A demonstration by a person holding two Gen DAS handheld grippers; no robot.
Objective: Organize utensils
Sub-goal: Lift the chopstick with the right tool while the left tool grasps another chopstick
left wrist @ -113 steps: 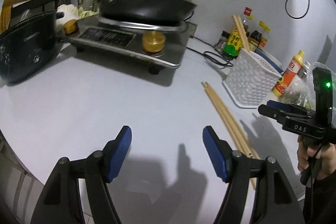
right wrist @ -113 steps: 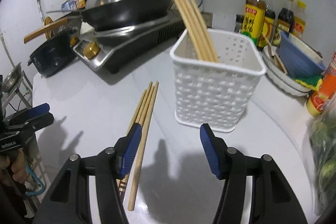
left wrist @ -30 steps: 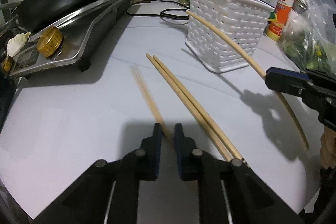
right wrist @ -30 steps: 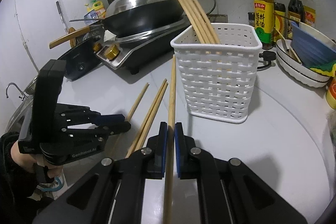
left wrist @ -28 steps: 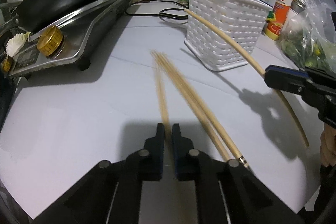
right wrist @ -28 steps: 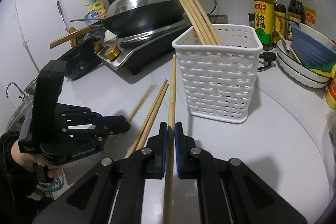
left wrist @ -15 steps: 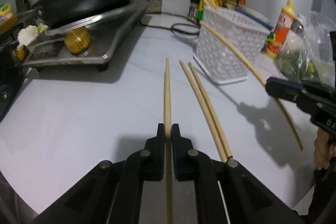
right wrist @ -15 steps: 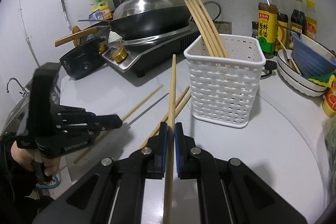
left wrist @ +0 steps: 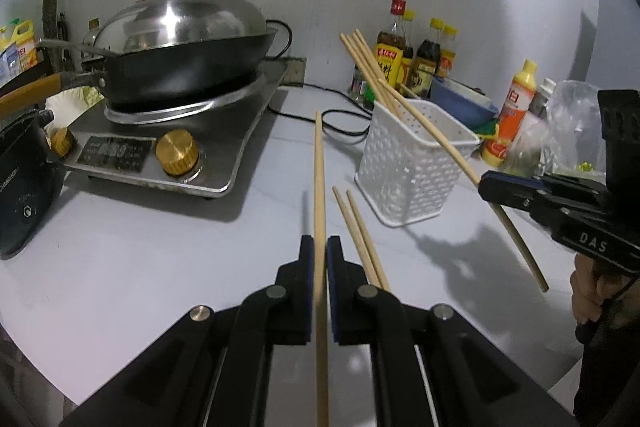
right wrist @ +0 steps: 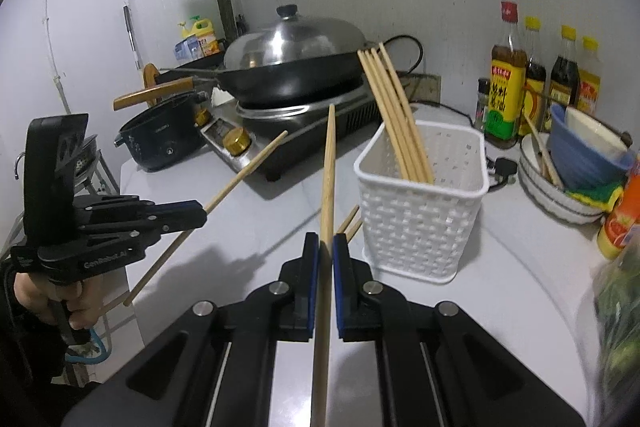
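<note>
Left wrist: chopstick (left wrist: pixel 319 187) lengthwise, tip forward.

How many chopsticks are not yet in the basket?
4: one in the left claw, one in the right claw, and two lying on the counter near the basket. More may be hidden behind the claws.

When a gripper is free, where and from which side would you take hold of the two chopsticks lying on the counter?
Probably near the thick near ends of the two chopsticks on the counter, coming from above with the jaws across their width. They lie flat and side by side, pointing toward the white basket, so one pinch could catch both.
</note>
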